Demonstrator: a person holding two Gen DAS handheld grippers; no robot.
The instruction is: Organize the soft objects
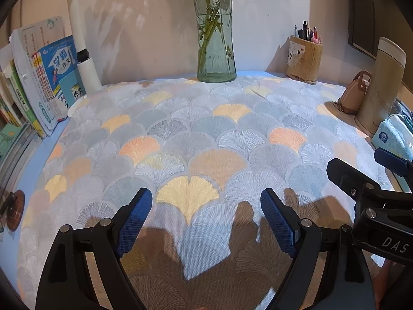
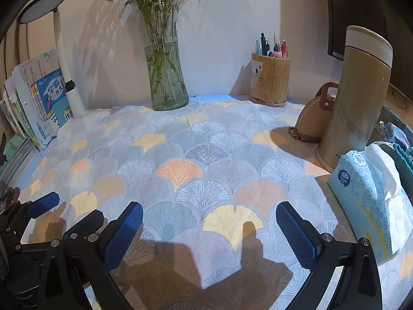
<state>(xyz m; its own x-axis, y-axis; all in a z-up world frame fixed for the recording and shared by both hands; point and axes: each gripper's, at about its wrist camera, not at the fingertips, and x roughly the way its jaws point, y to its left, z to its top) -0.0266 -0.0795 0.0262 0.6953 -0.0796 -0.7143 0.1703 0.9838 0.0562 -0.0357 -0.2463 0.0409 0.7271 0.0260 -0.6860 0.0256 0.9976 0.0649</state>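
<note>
A patterned cloth (image 1: 206, 134) (image 2: 206, 155) printed with fan-shaped leaves in grey, yellow and orange lies spread flat over the desk. My left gripper (image 1: 206, 196) hovers above its near part, open, with nothing between the blue pads. My right gripper (image 2: 209, 208) is also open and empty over the cloth, just to the right of the left one. Each gripper shows at the edge of the other's view: the right gripper (image 1: 358, 160) and the left gripper (image 2: 74, 206). A soft blue tissue pack (image 2: 361, 188) (image 1: 392, 137) lies on the cloth's right edge, with white tissue sticking out.
Along the back wall stand a glass vase (image 1: 215, 51) with green stems and a wooden pen holder (image 2: 269, 80). A tan flask (image 2: 358, 98) and a small brown purse (image 2: 312, 118) are at the right. Books (image 1: 44, 82) and a white lamp (image 2: 62, 51) are at the left.
</note>
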